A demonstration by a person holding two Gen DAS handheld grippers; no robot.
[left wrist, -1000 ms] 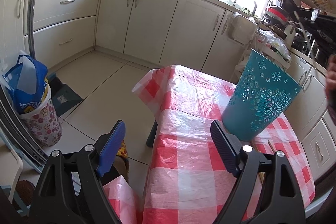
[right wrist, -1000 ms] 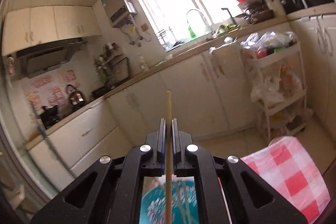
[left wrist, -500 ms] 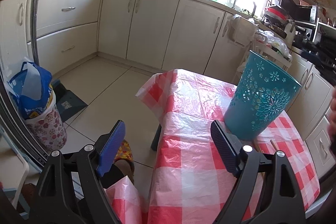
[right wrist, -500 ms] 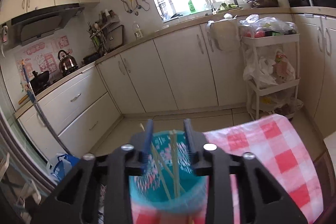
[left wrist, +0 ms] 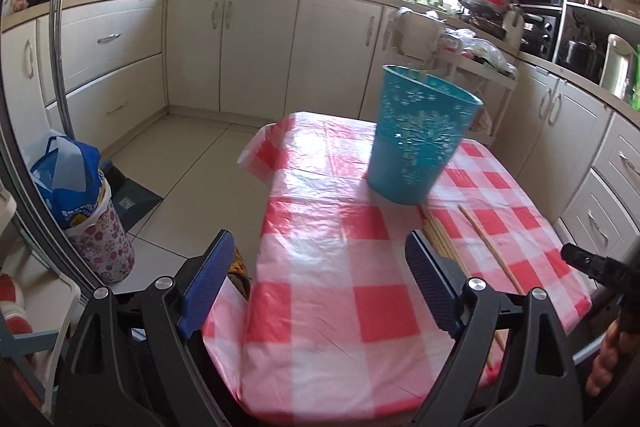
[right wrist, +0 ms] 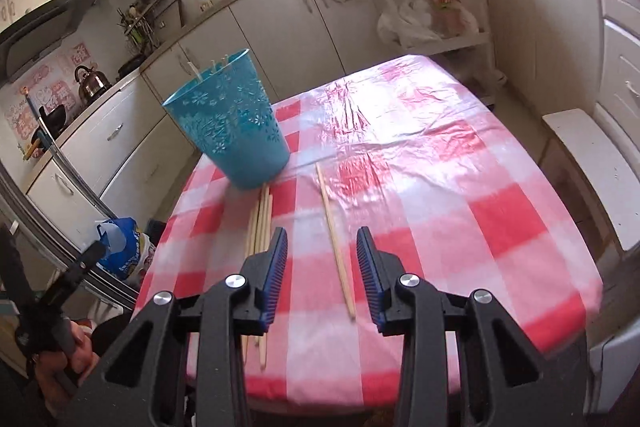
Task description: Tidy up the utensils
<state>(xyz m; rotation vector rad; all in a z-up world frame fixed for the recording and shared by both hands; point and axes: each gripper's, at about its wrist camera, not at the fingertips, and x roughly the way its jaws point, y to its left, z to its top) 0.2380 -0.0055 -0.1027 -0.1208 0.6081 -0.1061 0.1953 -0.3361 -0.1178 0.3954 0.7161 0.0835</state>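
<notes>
A teal cut-out basket [right wrist: 232, 123] stands on the red-checked table [right wrist: 460, 219], with chopstick tips showing above its rim. It also shows in the left wrist view [left wrist: 416, 143]. A single wooden chopstick [right wrist: 334, 239] lies on the cloth, between the fingers of my open, empty right gripper [right wrist: 322, 279] and below it. A bundle of chopsticks [right wrist: 260, 227] lies to its left, near the basket. My left gripper [left wrist: 316, 291] is open and empty over the table's near edge. The bundle [left wrist: 440, 239] and the single chopstick [left wrist: 488, 243] show right of it.
White kitchen cabinets [left wrist: 256, 47] run along the walls. A floral bin with a blue bag [left wrist: 88, 211] stands on the floor at the left. A white shelf rack with bags [right wrist: 432, 7] stands behind the table. A white stool [right wrist: 596, 171] is at the right.
My right gripper let go of the chopstick into the basket, opened, and moved back and down over the single chopstick on the table. The left gripper pulled back a little.
</notes>
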